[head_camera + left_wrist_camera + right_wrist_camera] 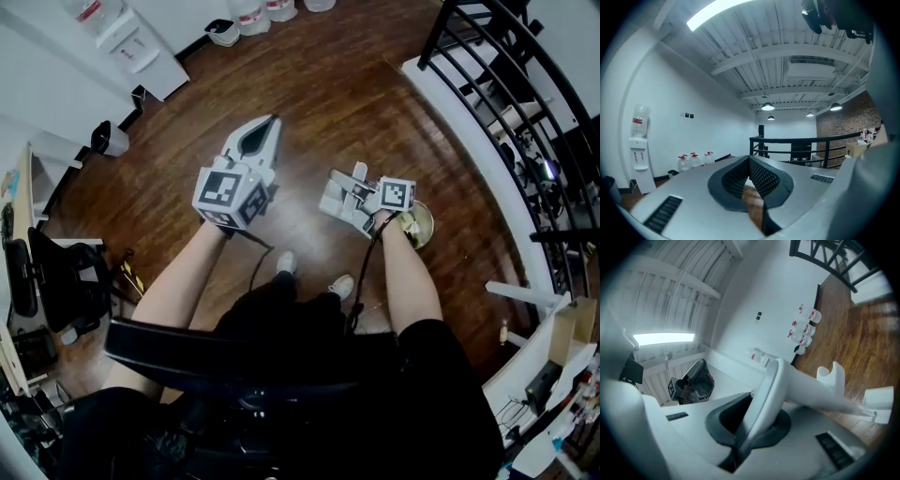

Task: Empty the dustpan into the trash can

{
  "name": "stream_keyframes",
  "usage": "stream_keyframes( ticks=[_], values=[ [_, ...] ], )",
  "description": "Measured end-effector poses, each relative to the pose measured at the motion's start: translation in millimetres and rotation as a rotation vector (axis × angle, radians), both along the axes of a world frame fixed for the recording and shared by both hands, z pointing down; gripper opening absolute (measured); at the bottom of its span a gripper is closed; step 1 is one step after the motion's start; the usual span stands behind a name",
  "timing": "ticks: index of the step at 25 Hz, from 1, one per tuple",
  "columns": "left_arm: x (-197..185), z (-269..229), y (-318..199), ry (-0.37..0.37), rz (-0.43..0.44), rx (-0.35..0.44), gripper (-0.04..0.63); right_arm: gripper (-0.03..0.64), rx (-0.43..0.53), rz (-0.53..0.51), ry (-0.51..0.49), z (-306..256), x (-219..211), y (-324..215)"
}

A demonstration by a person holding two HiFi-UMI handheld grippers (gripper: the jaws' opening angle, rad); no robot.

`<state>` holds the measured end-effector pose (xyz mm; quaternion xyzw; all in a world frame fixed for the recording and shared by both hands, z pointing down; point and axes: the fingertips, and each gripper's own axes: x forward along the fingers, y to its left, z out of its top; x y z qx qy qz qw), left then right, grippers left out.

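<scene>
My right gripper (757, 401) is shut on a white plastic dustpan (811, 387). Its curved rim passes up between the jaws and its handle with a hook end sticks out over the wood floor. In the head view the right gripper (349, 187) is held out in front of the person's body. Just behind that hand stands a small round trash can (420, 223), partly hidden by the hand. My left gripper (265, 133) is held out to the left of it. Its jaws (749, 164) are shut with nothing between them.
A wood floor (319, 84) stretches ahead. A water dispenser (131, 42) and water jugs (253, 14) stand by the far wall. A black railing (497, 66) runs along the right. An office chair (52, 281) and a desk are at the left.
</scene>
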<state>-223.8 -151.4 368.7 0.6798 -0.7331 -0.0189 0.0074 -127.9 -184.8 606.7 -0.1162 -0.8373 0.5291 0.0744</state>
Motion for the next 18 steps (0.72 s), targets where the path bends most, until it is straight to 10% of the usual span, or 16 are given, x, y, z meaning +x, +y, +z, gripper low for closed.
stream_keyframes(
  ticks=[15, 18],
  values=[
    [1.4, 6.6, -8.9, 0.013, 0.005, 0.017, -0.006, 0.014, -0.001, -0.162, 0.022, 10.7, 0.6, 18.2],
    [6.9, 5.2, -13.9, 0.027, 0.028, 0.035, -0.006, 0.065, -0.037, -0.218, 0.156, 26.8, 9.7, 32.8]
  ],
)
